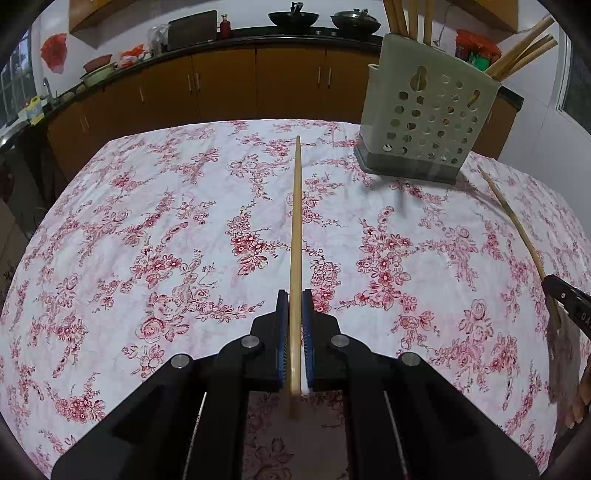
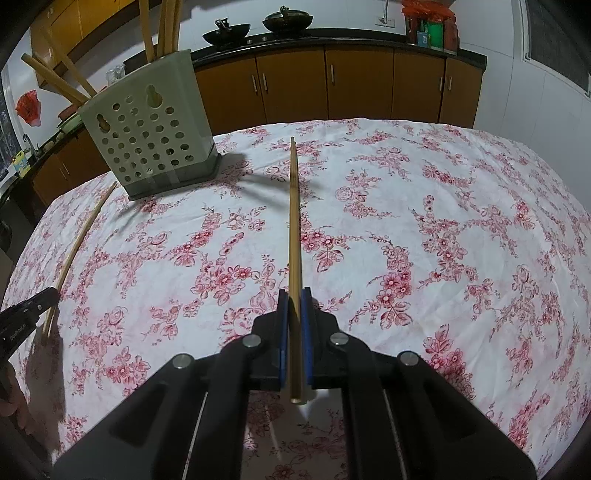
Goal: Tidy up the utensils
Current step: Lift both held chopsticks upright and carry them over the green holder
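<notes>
My left gripper (image 1: pixel 294 295) is shut on a long wooden chopstick (image 1: pixel 296 221) that points straight ahead above the floral tablecloth (image 1: pixel 147 221). My right gripper (image 2: pixel 294 293) is shut on a second chopstick (image 2: pixel 294 221) in the same way. A pale green perforated utensil holder (image 1: pixel 424 118) stands at the far right of the left wrist view; in the right wrist view the holder (image 2: pixel 151 136) is at the far left. Several chopsticks stick up out of it. Each view catches the other gripper at its edge: right gripper (image 1: pixel 550 286), left gripper (image 2: pixel 51 295).
Brown kitchen cabinets (image 2: pixel 332 88) under a dark counter run behind the table, with two woks (image 1: pixel 293 17) on the stove. A person's hand (image 1: pixel 578 406) shows at the right edge. The holder sits on a dark base (image 1: pixel 406 166).
</notes>
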### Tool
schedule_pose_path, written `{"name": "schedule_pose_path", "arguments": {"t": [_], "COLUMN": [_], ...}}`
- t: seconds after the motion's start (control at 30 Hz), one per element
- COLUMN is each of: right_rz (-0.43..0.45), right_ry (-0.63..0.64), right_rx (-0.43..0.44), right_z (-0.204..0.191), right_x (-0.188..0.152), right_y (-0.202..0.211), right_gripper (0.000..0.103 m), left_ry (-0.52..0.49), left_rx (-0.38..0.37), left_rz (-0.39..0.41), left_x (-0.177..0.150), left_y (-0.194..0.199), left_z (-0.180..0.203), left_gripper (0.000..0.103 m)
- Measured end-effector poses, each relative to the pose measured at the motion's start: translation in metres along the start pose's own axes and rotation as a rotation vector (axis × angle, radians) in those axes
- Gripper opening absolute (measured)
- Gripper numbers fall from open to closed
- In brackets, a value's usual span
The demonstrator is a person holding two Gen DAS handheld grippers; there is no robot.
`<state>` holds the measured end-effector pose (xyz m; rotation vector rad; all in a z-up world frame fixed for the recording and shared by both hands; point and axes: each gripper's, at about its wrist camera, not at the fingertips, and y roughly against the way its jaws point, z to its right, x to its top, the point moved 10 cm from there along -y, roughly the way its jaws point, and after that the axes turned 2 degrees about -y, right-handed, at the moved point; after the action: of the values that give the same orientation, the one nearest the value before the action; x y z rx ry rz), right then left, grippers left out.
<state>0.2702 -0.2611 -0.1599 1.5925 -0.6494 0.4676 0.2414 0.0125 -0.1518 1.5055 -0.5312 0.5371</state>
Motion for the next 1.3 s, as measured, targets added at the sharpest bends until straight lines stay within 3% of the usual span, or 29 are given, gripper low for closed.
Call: {"name": "schedule_pose_path", "arguments": {"t": [0.23,0.8,1.13,1.3], "right_rz": [0.029,0.367,0.436,0.515], "right_ry": [-0.012,-0.067,-0.046,-0.013], "right_rx": [0.011,0.074,0.096,0.149], "right_z": [0.003,0.006,-0.005,-0.025], "right_x": [0.011,0.1,0.125,0.151], "right_y": [0.012,0.119,0.141,0.173], "right_gripper": [0.008,0.008,0.008,0.008], "left_ry": [-0.007,0.087,0.071,0.059], "left_rx": [-0.013,-0.105,-0.111,-0.14], "left_rz": [0.005,0.318,0.358,0.403], "left_x": [0.002,0.095,0.112,0.132], "left_y": [0.006,0.107,0.119,0.136], "left_z": [0.0,-0.01,-0.006,0.002], "left_gripper": [0.008,0.008,0.008,0.008]}}
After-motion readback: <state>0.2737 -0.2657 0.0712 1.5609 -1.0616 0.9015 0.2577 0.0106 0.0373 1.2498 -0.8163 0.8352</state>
